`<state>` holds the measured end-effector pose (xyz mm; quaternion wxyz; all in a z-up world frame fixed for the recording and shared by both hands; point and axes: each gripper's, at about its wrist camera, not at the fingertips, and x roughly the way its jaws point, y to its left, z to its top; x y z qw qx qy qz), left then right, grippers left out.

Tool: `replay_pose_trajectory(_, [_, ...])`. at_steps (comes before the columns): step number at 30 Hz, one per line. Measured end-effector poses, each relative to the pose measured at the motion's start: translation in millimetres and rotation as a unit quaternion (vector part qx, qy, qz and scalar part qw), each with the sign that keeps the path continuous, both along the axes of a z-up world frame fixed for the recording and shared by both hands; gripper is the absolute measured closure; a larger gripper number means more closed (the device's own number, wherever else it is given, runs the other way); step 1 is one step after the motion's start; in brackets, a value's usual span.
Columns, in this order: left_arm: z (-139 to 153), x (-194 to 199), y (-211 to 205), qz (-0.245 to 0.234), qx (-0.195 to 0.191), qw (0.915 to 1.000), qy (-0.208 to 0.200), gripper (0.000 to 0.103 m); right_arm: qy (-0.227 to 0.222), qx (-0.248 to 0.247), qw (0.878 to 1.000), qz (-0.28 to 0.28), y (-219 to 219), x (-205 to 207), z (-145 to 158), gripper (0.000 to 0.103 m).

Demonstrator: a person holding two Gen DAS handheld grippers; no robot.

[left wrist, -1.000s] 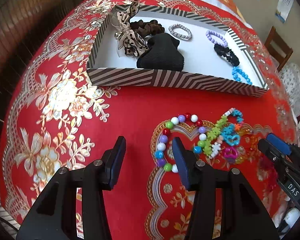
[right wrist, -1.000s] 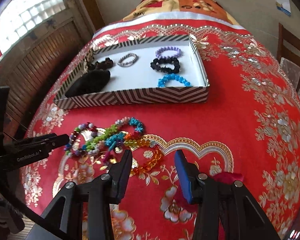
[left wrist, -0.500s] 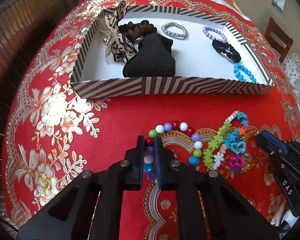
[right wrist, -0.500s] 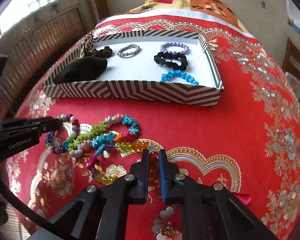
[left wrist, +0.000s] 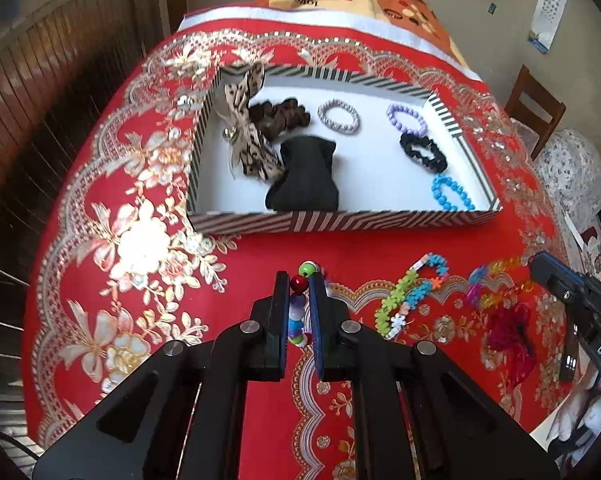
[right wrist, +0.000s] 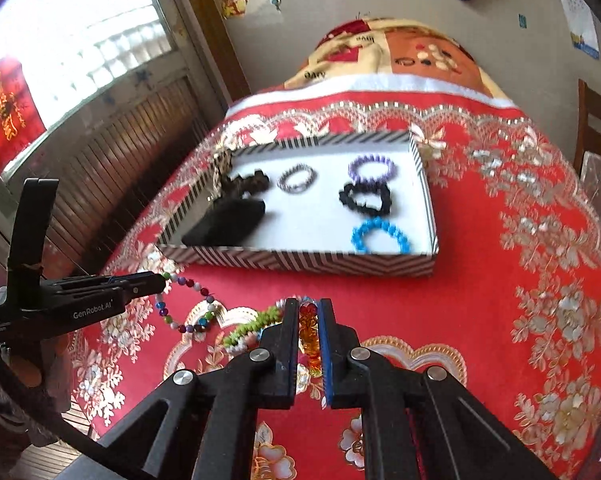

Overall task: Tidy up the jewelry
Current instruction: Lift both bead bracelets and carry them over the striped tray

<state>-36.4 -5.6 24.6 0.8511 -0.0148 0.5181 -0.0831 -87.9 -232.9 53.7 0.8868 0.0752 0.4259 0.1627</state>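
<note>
- Left gripper [left wrist: 300, 280]: jaws nearly together, clamped on the bead bracelet [right wrist: 188, 312]. Red and green beads show at the fingertips; purple, white and blue beads sit between the pads.
- From the right wrist view, the bead bracelet hangs as a loop from the left gripper [right wrist: 160, 280], its lower part near or on the cloth [left wrist: 260, 252]; contact cannot be told.
- Right gripper [right wrist: 309, 304]: jaws nearly together, pinching the amber bracelet [right wrist: 310, 336], whose red and orange translucent beads run between the pads.
- In the left wrist view, the right gripper [left wrist: 536, 266] enters from the right edge, with amber and pink beads at its tip.
- Just ahead and right of the left gripper: green bracelet [left wrist: 400, 304] lying on the cloth, mixed with white and blue pieces.
- Right of that, below the right gripper's tip: red scrunchie [left wrist: 508, 332] on the cloth.
- Well ahead of both grippers: striped box [left wrist: 340, 222], open-topped, white floor.
- In the box, left to right: leopard bow [left wrist: 248, 136], brown scrunchie [left wrist: 280, 116], black pouch [left wrist: 306, 176], silver bracelet [left wrist: 338, 116], purple bracelet [left wrist: 406, 118], black scrunchie [left wrist: 422, 152], blue bracelet [left wrist: 450, 192].
</note>
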Motion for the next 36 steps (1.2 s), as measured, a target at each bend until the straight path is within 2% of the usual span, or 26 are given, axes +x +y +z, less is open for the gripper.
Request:
replay_pose_trajectory(12, [44, 4, 1, -0.01, 0.006, 0.9992, -0.038, 0.095, -0.039, 0.009, 0.999, -0.003, -1, 4, 42, 0.095])
replay_pose_trajectory(23, [62, 29, -16, -0.023, 0.014, 0.9978, -0.06, 0.095, -0.052, 0.0, 0.999, 0.007, 5, 22, 58, 0.095])
replay_pose_trajectory(36, [60, 87, -34, -0.027, -0.005, 0.9989, -0.037, 0.095, -0.048, -0.005, 0.999, 0.016, 4, 65, 61, 0.095])
